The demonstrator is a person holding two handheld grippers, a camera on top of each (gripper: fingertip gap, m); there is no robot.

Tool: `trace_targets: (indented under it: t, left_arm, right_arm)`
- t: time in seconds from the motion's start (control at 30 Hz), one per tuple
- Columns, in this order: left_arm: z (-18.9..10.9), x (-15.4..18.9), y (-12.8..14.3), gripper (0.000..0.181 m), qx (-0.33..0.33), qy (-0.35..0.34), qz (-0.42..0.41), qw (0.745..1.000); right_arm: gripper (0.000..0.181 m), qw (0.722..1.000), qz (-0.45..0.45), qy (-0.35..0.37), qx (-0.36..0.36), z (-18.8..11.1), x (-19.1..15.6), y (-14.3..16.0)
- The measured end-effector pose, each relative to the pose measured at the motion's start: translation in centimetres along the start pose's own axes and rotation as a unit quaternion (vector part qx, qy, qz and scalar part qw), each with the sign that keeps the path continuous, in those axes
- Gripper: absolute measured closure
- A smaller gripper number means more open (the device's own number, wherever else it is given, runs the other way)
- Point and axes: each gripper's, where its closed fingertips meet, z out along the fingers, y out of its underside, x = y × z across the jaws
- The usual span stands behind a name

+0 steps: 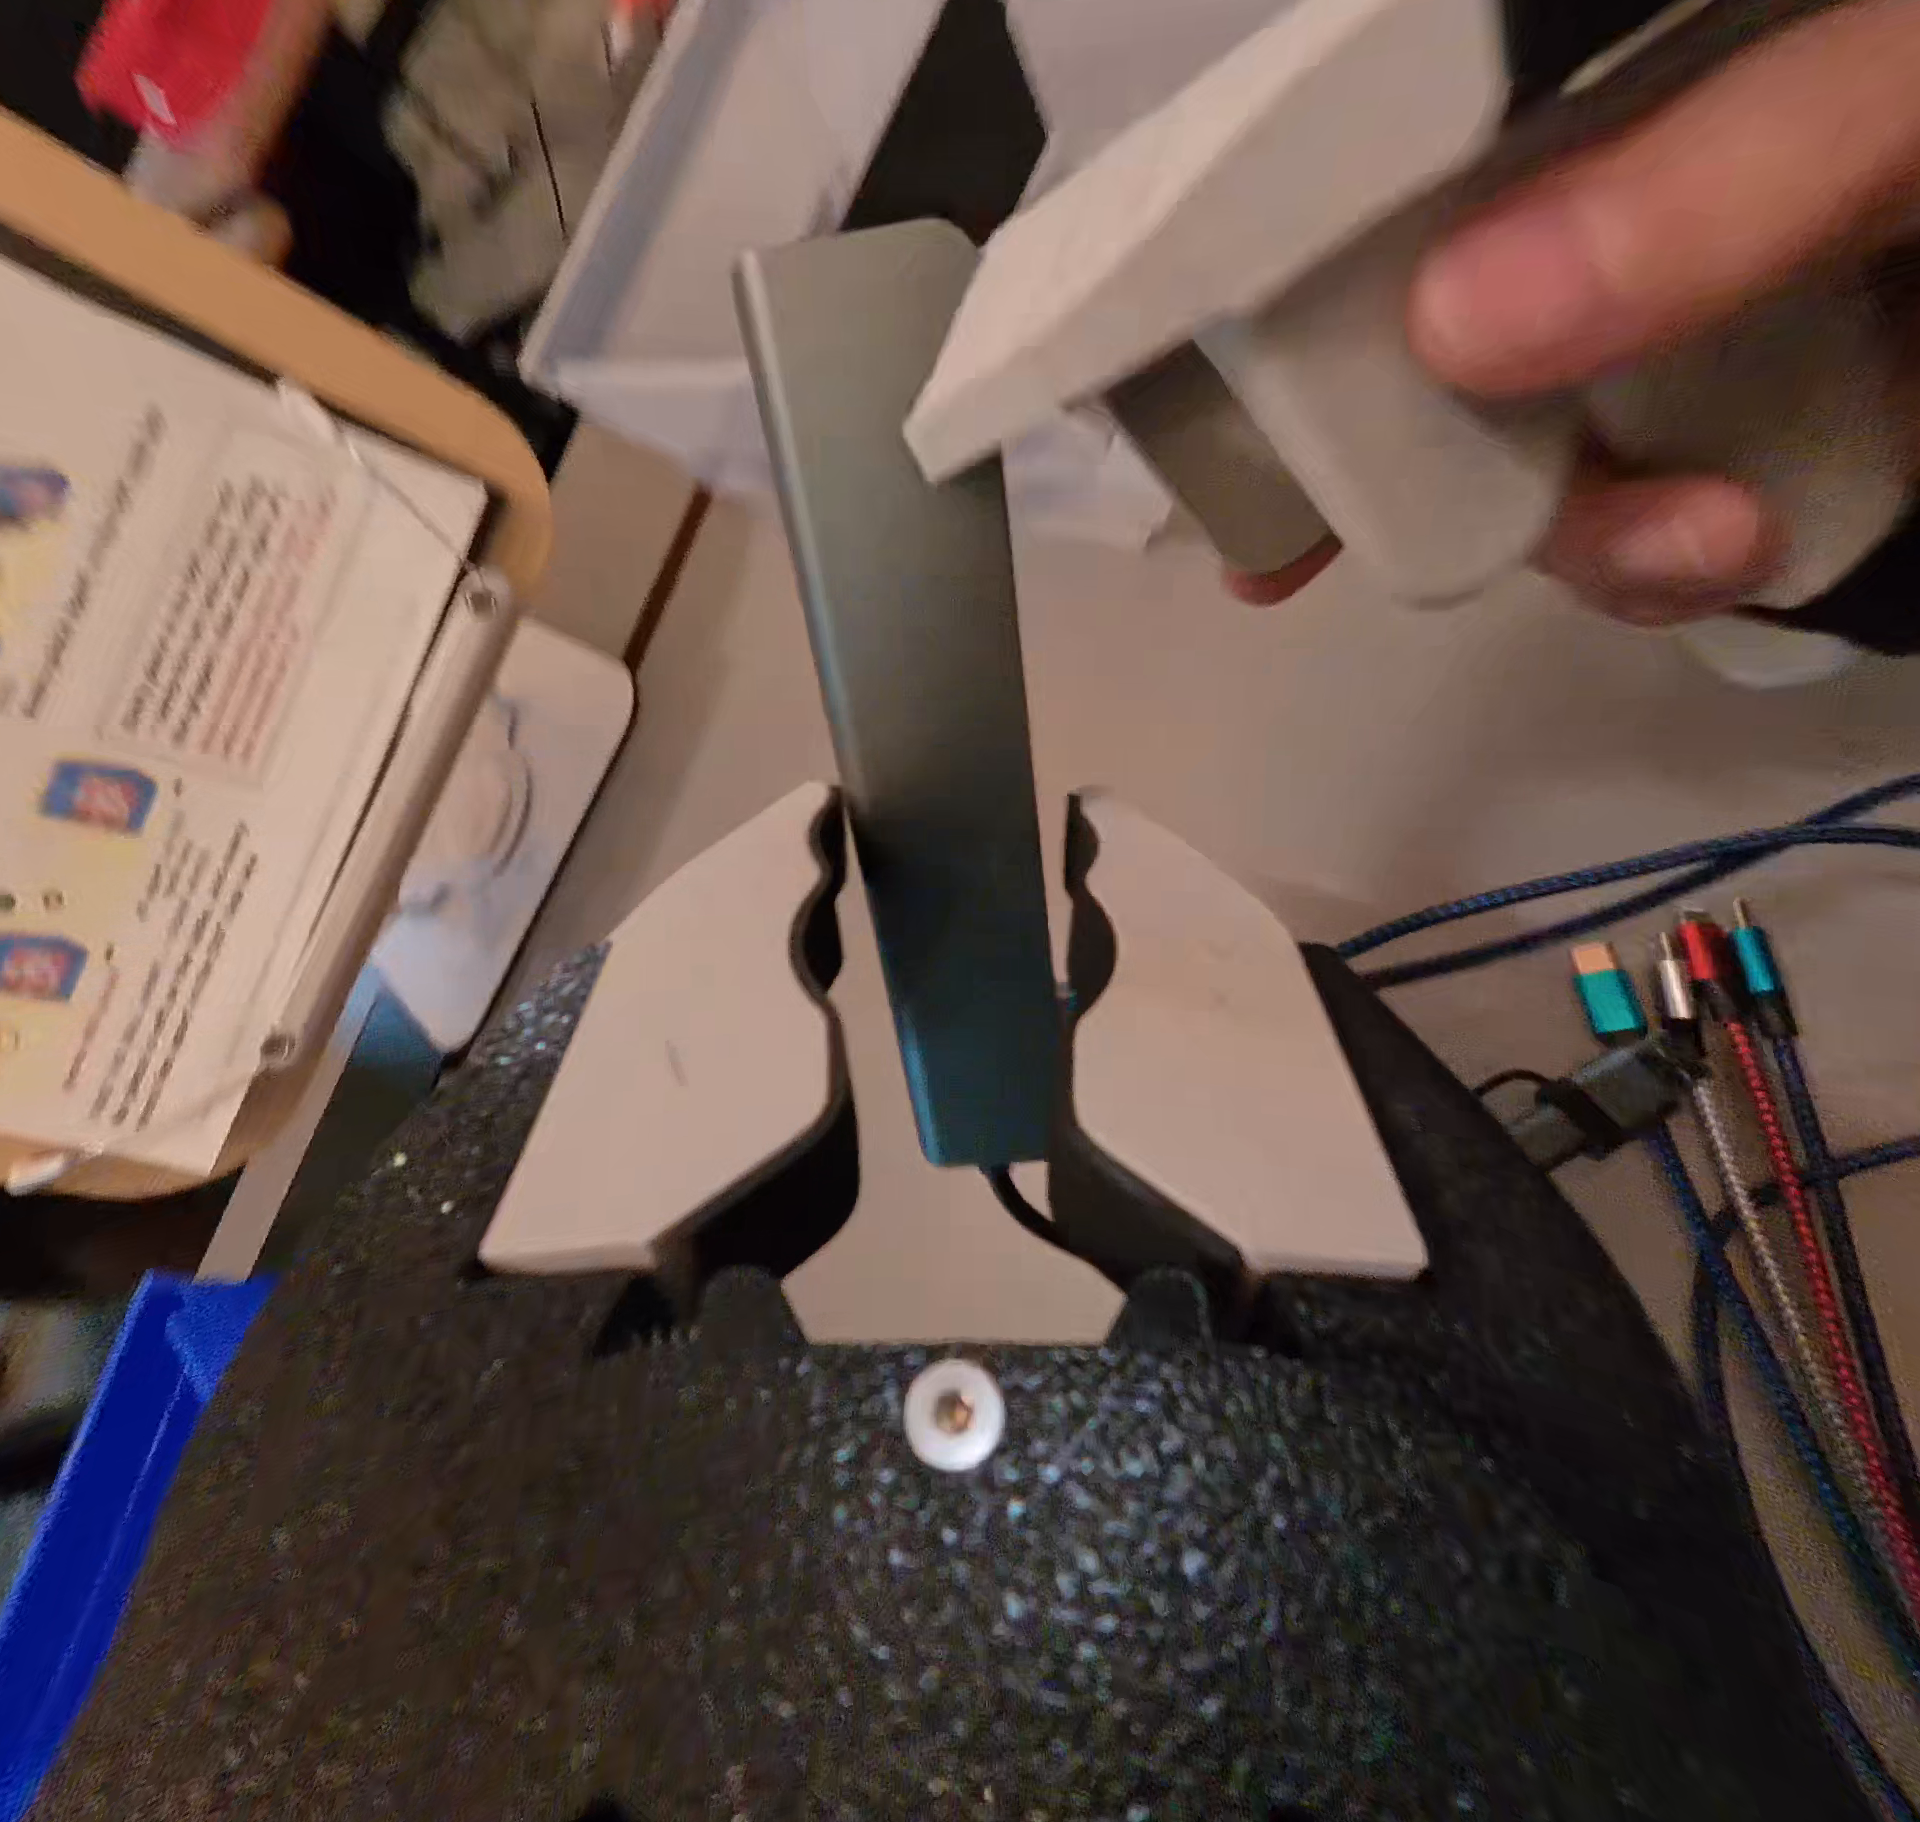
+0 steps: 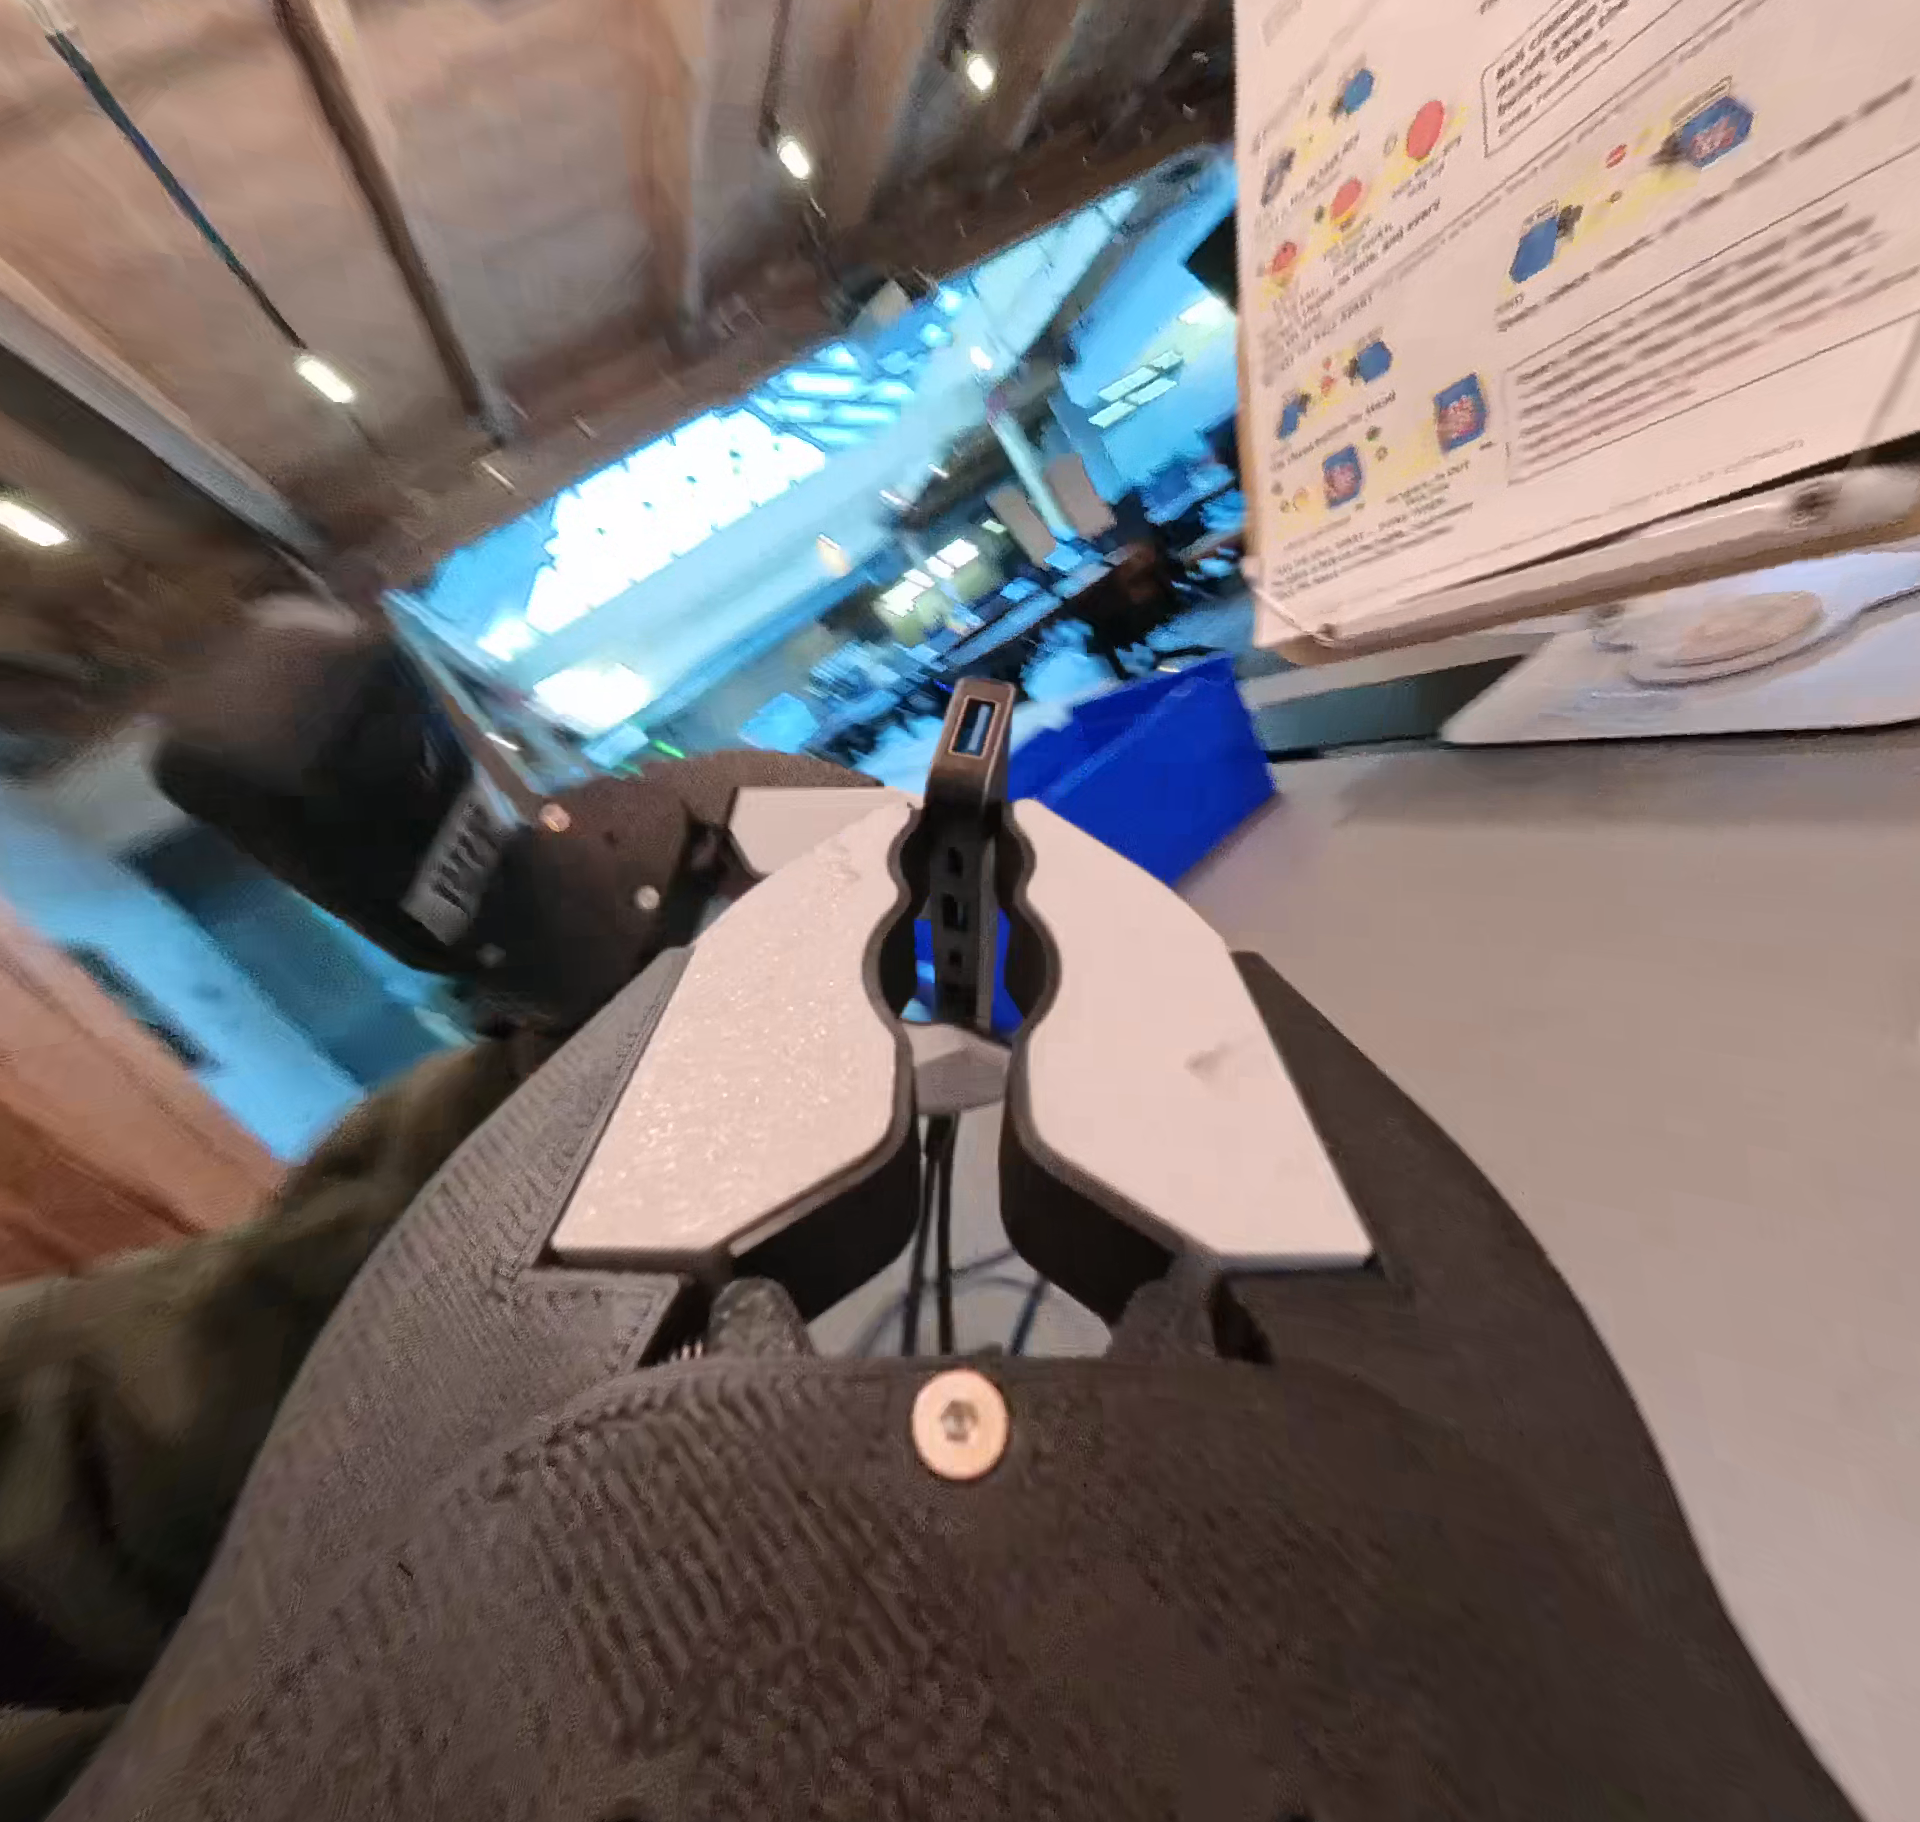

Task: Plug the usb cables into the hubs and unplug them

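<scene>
The hub (image 1: 914,692) sticks up between the left gripper (image 1: 951,816) fingers, above the table (image 1: 1351,733); the cables (image 1: 1766,1097) lie on the table toward its right edge; a box (image 1: 208,681) sits at the left edge; the right gripper (image 1: 1039,318) is behind the hub.

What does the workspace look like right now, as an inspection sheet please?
Surface: pale table, partly cluttered.
Job's things: grey hub held by both grippers.
Clutter: printed sheet on a board, blue bin.
Grippers: left gripper flanks the hub's lower end; right gripper shut on the hub.
Cables: braided cables lying loose, unplugged.
Surroundings: blurred room, ceiling lights.
</scene>
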Motion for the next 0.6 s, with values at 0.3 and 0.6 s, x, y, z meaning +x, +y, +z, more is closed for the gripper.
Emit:
trace_targets:
  t: [0.3, 0.6]
  left_arm:
    - [-7.5, 0.5, -1.3, 0.118, 0.253, -0.028, -0.042, 0.966]
    - [-5.7, 2.8, 0.2, 0.151, 0.240, -0.157, -0.003, 0.958]
  right_arm:
    - [0.171, 0.985, 0.153, -0.064, 0.057, -1.6, 0.0, -3.1]
    - [0.171, 0.968, 0.228, -0.082, 0.060, -0.9, 0.0, -1.9]
